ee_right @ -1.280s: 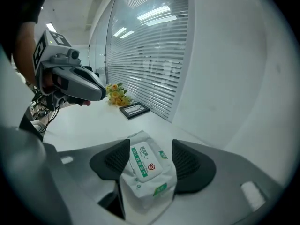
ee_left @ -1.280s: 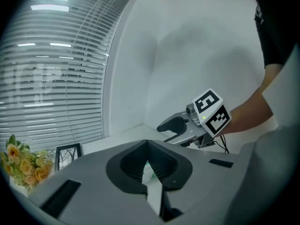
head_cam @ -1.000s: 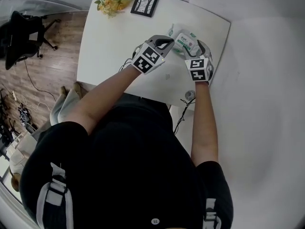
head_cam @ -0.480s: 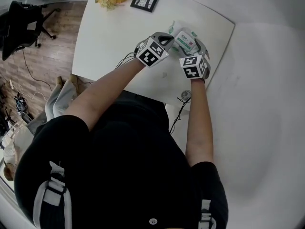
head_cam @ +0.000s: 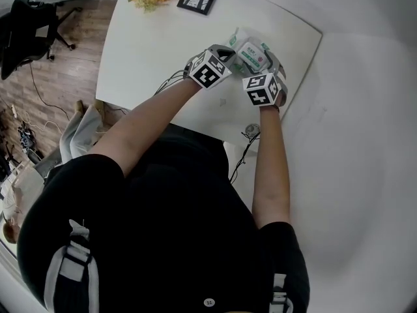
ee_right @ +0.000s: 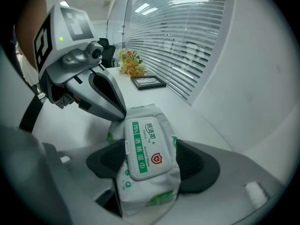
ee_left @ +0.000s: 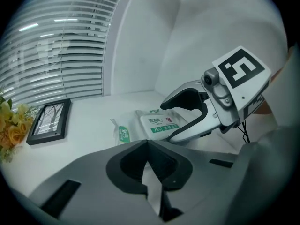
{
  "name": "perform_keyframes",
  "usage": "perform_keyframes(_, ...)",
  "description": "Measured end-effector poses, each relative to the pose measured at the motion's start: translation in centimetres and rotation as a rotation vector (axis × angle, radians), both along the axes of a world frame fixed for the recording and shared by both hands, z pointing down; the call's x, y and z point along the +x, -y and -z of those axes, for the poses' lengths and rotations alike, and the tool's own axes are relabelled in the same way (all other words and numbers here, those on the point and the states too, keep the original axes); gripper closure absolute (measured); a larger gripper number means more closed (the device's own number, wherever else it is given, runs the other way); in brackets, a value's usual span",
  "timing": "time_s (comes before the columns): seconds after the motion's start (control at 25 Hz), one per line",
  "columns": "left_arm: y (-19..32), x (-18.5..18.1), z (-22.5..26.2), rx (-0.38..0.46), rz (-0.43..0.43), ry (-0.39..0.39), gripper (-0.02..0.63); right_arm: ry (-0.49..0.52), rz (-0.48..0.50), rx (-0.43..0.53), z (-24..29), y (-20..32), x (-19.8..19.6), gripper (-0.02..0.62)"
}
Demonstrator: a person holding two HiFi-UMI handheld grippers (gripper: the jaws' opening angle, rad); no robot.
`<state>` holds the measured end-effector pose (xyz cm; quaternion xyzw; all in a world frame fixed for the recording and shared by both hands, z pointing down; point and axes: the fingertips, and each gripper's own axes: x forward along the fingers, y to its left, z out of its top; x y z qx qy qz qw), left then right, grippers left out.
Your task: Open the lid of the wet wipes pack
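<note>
The main risk is that the wet wipes pack (ee_right: 154,191) comes up or skids instead of its lid (ee_right: 143,146) popping. The lid is still shut flat, and the right gripper (ee_right: 151,163) only straddles the pack: its jaws are spread wide and have just been opening. The pack lies between the pads with no squeeze showing in the soft film. If the lid is pried before those jaws close in, the whole pack will likely follow the pull. Clamped too hard, the soft body may buckle and tilt the lid away. The left gripper (ee_right: 118,112) has its jaws pressed together on nothing, and its narrow tip rests at the pack's far left corner, just beside the lid's edge. A closed tip like that could slide off the smooth lid rather than catch under its lip, and which edge lifts cannot be told. The pack lies on the white table (head_cam: 156,51) near its far right corner, so a sideways shove might send it toward the edge. Both forearms reach forward over the table, and both grippers pitch steeply down and converge on the pack, the left from the left side and the right from the near side
</note>
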<state>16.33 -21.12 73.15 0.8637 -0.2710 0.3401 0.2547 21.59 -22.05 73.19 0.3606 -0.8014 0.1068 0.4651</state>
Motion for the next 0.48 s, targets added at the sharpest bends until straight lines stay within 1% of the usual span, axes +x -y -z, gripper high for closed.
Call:
perform_keyframes(0.16,-0.09,0.01,-0.74,-0.021,0.001,0.014,0.606,-0.002,0.000,0.002,0.09,-0.07,-0.01,0.245)
perform_keyframes(0.36,-0.05,0.08,-1.10,-0.019,-0.013,0.029,0.606,-0.013,0.021,0.005,0.27,0.04,-0.07,0.245)
perform_keyframes(0.48,0.01,0.11,-1.18,-0.034,-0.015,0.028,0.606,-0.019,0.034,0.012,0.63,0.18,-0.14,0.245)
